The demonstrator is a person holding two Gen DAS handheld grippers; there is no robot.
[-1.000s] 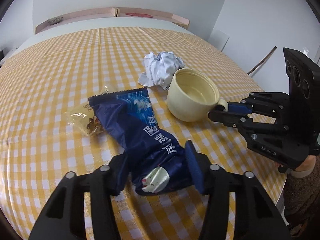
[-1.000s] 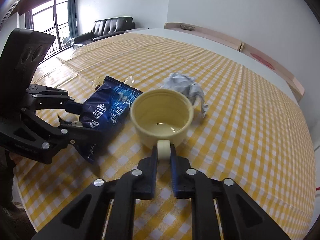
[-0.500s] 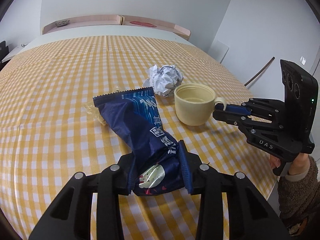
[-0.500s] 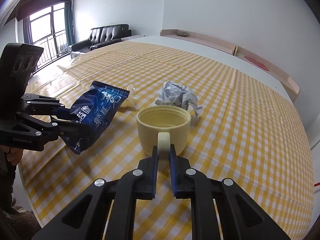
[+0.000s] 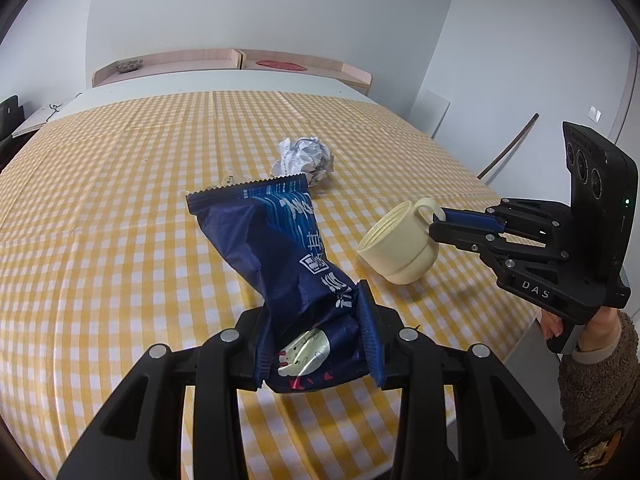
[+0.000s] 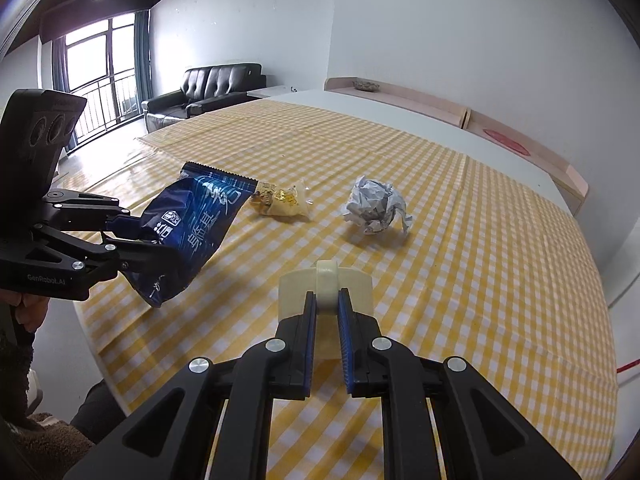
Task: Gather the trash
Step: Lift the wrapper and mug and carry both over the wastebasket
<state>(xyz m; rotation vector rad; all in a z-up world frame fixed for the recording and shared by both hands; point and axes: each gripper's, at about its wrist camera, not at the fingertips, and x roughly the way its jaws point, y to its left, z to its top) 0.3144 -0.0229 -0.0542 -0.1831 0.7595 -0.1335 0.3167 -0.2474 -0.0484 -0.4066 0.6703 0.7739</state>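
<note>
While both hands are loaded, nothing is binned yet — I see no trash container in either view, so I can't say where this load goes.

Left gripper is pinching the bottom end of the blue snack bag; the jaws have just been closing on it and the pads now press its crumpled base. The bag is lifted clear of the checked tablecloth, top edge pointing to 12 o'clock in the left wrist view.

Right gripper is clamped nearly together on the handle of the cream cup. The cup is off the cloth and tipped, mouth facing 9 o'clock as the left camera sees it. Whether the cup counts as trash or as the collector, I can't tell.

Left on the table: the crumpled paper ball at about 1 o'clock from the cup in the right wrist view, and the small clear wrapper at 11 o'clock, just beside the bag's top edge.

My read: two items picked, two untouched, none deposited. Roughly halfway on pickup.
</note>
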